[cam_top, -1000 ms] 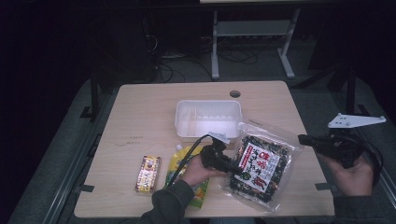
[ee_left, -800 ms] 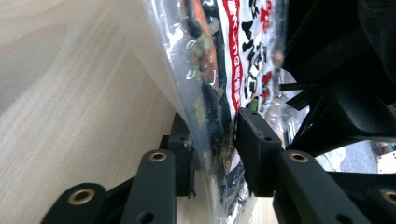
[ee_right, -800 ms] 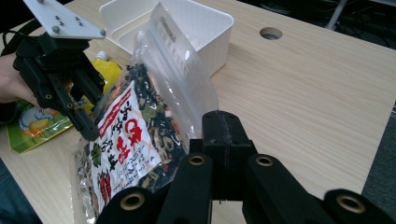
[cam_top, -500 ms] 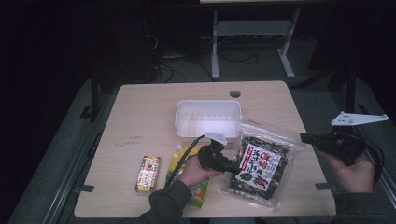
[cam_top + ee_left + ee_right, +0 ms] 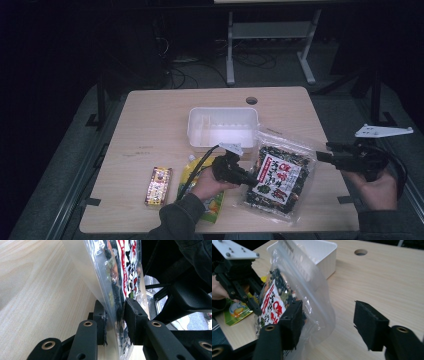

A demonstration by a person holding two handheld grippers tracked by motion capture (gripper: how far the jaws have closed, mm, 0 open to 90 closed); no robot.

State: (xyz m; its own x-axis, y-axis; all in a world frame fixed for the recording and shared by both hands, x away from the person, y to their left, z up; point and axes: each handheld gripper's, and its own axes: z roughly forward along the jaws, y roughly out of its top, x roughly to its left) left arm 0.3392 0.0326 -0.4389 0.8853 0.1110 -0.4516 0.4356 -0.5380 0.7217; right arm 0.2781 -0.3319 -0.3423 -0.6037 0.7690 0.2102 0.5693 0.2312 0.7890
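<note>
One seaweed snack bag (image 5: 280, 177) lies at the desk's (image 5: 150, 130) right front, near the edge; bare desk at back left. One white tray (image 5: 222, 127), one yellow pouch (image 5: 212, 205), one candy bar (image 5: 158, 186). Left gripper (image 5: 250, 179) fingers pinch the bag. Right gripper (image 5: 325, 156) fingers have just opened, now apart, bag released since before.

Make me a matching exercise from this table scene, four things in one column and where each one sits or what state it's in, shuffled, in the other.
Things:
1. clear plastic bag of dark seaweed with a red and white label
2. white rectangular plastic tub
3. small orange and yellow snack bar
4. right tongs

Places or states:
A. jaws apart, gripping nothing
B. nearest the table's left edge
C. pinched between the jaws of the left tongs
D. behind the bag, near the round hole in the wooden table

Pairs: 1-C, 2-D, 3-B, 4-A
</note>
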